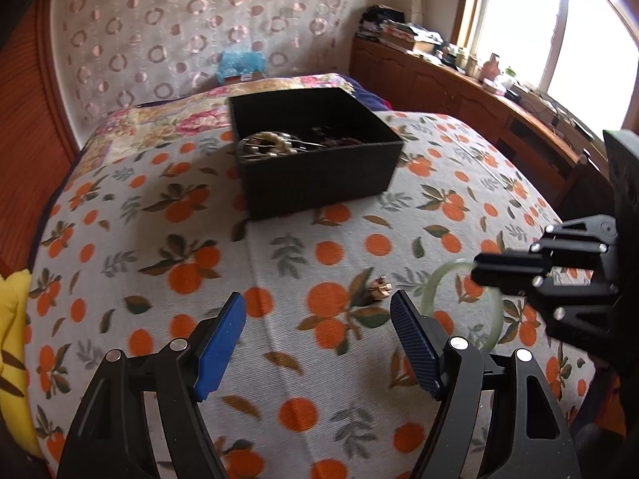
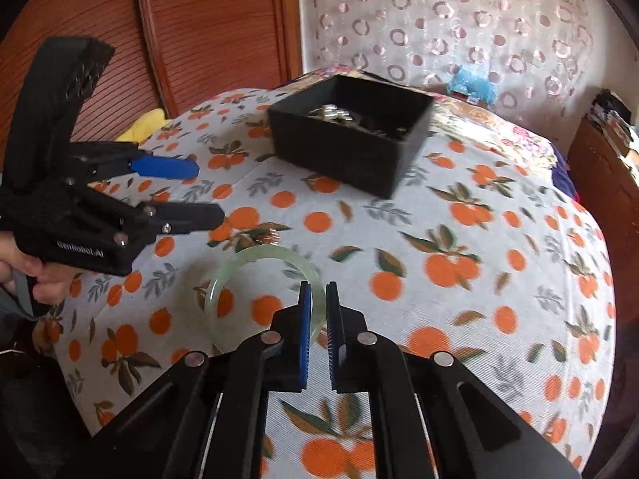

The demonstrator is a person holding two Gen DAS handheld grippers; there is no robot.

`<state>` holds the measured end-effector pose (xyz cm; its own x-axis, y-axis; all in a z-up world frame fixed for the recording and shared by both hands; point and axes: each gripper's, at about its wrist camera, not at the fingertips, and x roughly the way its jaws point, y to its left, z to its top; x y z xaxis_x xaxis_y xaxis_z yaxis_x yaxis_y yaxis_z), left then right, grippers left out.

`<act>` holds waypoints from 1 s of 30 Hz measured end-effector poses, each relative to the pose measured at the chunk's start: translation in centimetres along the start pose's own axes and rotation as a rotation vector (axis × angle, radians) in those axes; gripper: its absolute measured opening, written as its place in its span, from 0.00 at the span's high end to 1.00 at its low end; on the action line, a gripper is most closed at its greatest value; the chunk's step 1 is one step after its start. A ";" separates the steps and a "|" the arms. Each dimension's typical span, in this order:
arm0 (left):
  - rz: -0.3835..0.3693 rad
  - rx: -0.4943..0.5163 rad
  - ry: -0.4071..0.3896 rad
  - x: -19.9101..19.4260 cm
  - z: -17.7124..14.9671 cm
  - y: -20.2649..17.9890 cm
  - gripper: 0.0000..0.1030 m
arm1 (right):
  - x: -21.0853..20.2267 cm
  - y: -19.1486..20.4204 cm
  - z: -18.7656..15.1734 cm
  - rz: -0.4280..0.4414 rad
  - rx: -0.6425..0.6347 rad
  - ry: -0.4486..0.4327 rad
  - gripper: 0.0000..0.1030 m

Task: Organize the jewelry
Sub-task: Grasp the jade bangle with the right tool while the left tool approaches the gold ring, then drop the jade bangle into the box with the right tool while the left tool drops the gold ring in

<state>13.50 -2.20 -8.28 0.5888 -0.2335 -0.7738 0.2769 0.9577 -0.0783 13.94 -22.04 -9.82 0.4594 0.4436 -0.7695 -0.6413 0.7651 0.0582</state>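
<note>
Right wrist: right gripper [image 2: 318, 293] clamps pale bangle [image 2: 239, 263] rim; black box [image 2: 351, 151] far ahead; left gripper [image 2: 207, 191] open, beside.

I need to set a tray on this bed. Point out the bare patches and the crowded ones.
Free: the bedspread right of the right tongs, up to the black box; also the stretch left of the box. Crowded: around the green bangle and small gold piece, where the left tongs hover.

An orange-print bedspread [image 1: 327, 239] covers the bed; a circle-patterned curtain [image 1: 191, 20] hangs behind, beside a cluttered wooden cabinet [image 1: 439, 84] under the window [image 1: 559, 32].
</note>
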 end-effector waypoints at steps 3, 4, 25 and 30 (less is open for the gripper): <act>-0.025 0.022 0.027 1.0 0.2 -1.1 0.49 | -0.8 -1.6 -0.7 -0.024 0.025 -0.005 0.92; -0.030 0.028 0.035 1.3 0.2 -1.4 0.51 | -1.0 -2.1 -0.9 -0.030 0.036 -0.006 0.92; -0.051 0.075 0.063 3.2 1.1 -3.4 0.86 | -1.0 -5.5 -0.7 -0.049 0.093 -0.038 0.92; -0.054 0.046 0.033 2.5 1.8 -2.7 0.86 | -1.2 -5.6 0.1 -0.046 0.086 -0.050 0.92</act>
<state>15.56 -5.71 -8.91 0.5467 -0.2783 -0.7897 0.3430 0.9348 -0.0920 17.07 -26.78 -9.17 0.5184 0.4286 -0.7400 -0.5648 0.8213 0.0800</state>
